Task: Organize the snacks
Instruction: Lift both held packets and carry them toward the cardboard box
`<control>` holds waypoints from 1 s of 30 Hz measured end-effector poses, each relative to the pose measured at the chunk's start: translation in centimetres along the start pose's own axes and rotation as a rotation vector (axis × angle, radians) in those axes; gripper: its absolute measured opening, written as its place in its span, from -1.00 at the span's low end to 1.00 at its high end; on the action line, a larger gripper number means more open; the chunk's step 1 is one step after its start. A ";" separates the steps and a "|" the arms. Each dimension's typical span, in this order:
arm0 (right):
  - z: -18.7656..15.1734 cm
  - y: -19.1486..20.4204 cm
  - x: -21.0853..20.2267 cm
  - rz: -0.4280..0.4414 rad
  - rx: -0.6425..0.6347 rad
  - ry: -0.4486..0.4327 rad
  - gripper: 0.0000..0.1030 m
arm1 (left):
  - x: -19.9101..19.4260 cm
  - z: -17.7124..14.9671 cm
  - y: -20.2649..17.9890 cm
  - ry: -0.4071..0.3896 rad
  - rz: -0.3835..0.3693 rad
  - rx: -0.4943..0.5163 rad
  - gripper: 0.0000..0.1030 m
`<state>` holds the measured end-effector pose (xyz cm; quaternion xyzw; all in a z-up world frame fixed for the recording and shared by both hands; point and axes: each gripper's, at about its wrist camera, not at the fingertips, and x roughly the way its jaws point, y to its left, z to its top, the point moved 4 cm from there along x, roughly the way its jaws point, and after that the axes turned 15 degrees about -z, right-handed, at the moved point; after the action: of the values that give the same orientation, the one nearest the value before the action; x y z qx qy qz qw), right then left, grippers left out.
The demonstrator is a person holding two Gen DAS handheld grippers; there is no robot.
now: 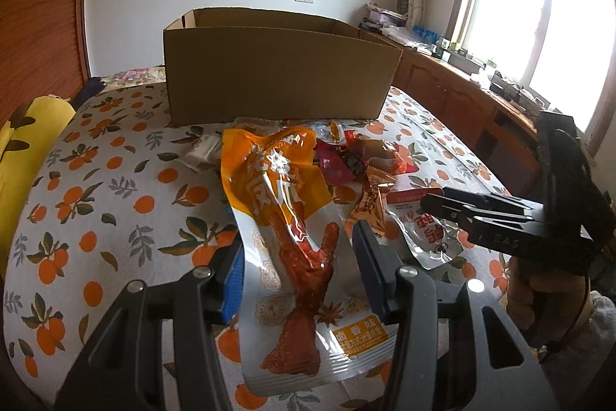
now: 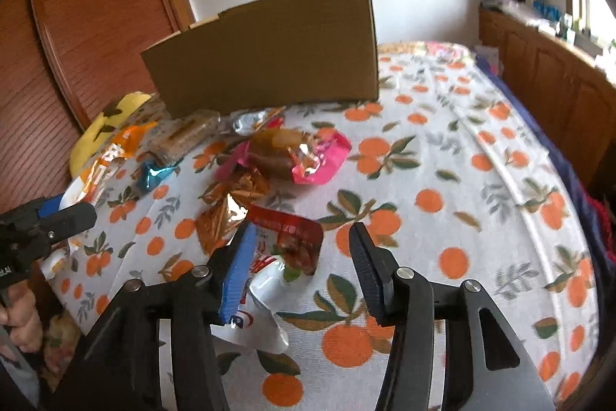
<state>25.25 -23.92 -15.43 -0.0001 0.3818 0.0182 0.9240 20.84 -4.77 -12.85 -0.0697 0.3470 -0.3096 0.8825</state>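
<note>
Between my L gripper (image 1: 298, 264) pads sits the big orange chicken-foot pouch (image 1: 287, 230): jaws about mid-width, clamped on its two long edges, pouch lifted and hanging w/ its long axis running near-to-far, straight along the fingers. Top end points at the cardboard box (image 1: 277, 72), which stands at the far side of the table, open top, directly ahead of this hand.

R gripper (image 2: 300, 264) has jaws parted, nothing pinched. The red-and-white sachet (image 2: 283, 257) lies on the tablecloth (image 2: 442, 160) under and betw. the pads, shifted toward the left, blue pad (image 2: 238, 268); it looks like it brushes that pad, but I can't be sure. No squeeze on it, so I call it loose. Sachet's long axis runs roughly near-to-far too, white end toward me.

Further out: brown foil packs (image 2: 231, 203) just beyond the sachet, pink pack (image 2: 308, 156) past those, then a blue wrapper (image 2: 154, 176) to the left, all scattered in front of the box.

My read: L hand is the one loaded and lined up, box dead ahead of it, so the next move is carry fwd, clear the near wall, drop inside. From the R side the box sits far-left, so the R hand has the longer, angled reach and needs a fresh grab first.
</note>
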 end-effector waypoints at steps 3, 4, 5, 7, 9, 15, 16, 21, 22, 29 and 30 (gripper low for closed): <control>0.0 0.1 0.7 0.031 0.012 0.029 -0.37 | 0.0 0.0 0.0 0.000 0.000 0.002 -0.02; 0.0 0.1 0.8 0.039 0.016 0.035 -0.55 | 0.0 0.0 0.1 0.001 0.001 0.003 -0.02; -0.1 0.0 1.0 0.045 0.021 0.049 -0.75 | 0.0 0.0 0.1 0.000 0.001 0.003 -0.02; -0.1 0.0 0.9 0.064 0.029 0.053 -0.95 | -0.1 0.0 0.1 0.001 0.001 0.005 -0.02; 0.1 0.1 0.4 0.055 0.016 0.041 -1.00 | 0.0 0.1 0.1 0.002 0.001 0.008 -0.02; 1.3 0.7 -2.1 0.056 -0.019 -0.017 -1.00 | -0.1 0.6 -0.3 -0.005 -0.004 0.018 -0.01; 1.6 0.9 -2.4 0.053 -0.030 -0.027 -1.00 | -0.1 0.8 -0.3 -0.007 -0.004 0.023 -0.01; 3.5 1.1 -4.3 0.037 -0.080 -0.077 -1.00 | -0.4 2.5 -0.3 -0.028 -0.007 0.039 -0.01; 3.9 1.0 -4.6 0.035 -0.085 -0.087 -1.00 | -0.5 3.1 -0.3 -0.033 -0.007 0.048 -0.01; 8.3 1.0 -6.7 0.018 -0.151 -0.170 -1.00 | -0.7 7.4 0.2 -0.072 -0.002 0.091 -0.01; 9.1 1.1 -6.9 0.017 -0.160 -0.182 -1.00 | -0.7 8.0 0.3 -0.077 0.000 0.097 -0.01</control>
<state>26.75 -22.91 -4.17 -0.0692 0.2936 0.0565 0.9518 25.88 -4.83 -6.58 -0.0385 0.2973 -0.3230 0.8977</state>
